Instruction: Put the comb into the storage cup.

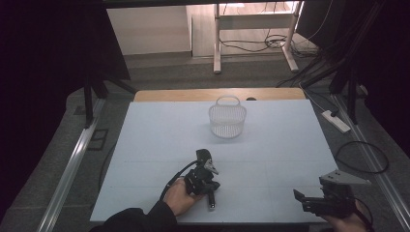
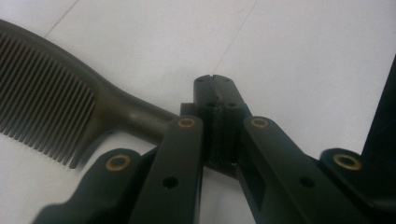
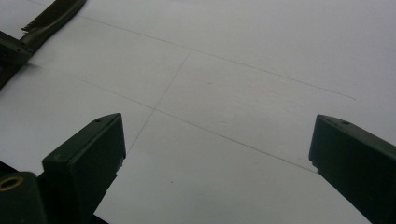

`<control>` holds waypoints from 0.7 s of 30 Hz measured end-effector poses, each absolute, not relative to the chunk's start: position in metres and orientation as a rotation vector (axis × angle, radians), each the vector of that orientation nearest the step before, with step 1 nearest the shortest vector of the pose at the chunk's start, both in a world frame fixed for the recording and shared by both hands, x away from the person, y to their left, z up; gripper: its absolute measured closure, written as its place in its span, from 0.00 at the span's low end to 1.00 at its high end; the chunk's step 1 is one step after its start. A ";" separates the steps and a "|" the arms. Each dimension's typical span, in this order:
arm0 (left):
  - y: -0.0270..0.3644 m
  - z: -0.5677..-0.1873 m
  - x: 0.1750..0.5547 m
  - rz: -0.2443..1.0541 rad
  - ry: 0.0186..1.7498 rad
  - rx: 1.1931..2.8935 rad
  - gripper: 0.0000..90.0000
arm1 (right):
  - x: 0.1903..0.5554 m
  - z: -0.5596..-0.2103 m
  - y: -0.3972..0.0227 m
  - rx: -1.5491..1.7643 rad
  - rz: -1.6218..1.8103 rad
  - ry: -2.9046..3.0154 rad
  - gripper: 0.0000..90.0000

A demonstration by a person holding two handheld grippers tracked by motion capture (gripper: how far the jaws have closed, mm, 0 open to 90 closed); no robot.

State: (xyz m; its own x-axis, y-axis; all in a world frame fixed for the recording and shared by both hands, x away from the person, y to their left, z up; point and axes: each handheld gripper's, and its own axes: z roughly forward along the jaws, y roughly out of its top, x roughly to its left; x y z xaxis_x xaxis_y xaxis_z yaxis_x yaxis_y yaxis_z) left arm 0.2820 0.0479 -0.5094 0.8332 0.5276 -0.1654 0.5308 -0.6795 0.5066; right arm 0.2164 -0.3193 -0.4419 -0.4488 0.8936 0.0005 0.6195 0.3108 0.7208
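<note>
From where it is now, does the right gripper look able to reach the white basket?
Probably yes. The right gripper sits with open jaws at the near right edge, and bare table lies between it and the basket.

High view: above near table edge, facing forward-down, far. Gripper views: low, close over white table point(image 1: 159, 140), looking along jaws. Comb point(image 2: 56, 107) shared by both gripper views.

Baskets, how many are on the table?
1. The white basket stands upright near the far middle of the table, away from the comb and both grippers. Nothing looks big enough to hide another.
</note>
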 end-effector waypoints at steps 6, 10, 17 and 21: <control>0.053 -0.508 0.283 -0.013 0.808 2.468 0.99 | 0.216 -0.442 -0.320 1.349 0.934 2.178 0.05; 0.056 -0.508 0.284 -0.017 0.823 2.467 0.99 | 0.216 -0.442 -0.320 1.349 0.936 2.178 0.05; 0.066 -0.507 0.284 -0.037 0.875 2.467 0.99 | 0.216 -0.442 -0.320 1.349 0.937 2.176 0.05; 0.073 -0.507 0.284 -0.040 0.905 2.465 0.99 | 0.216 -0.442 -0.320 1.350 0.937 2.176 0.05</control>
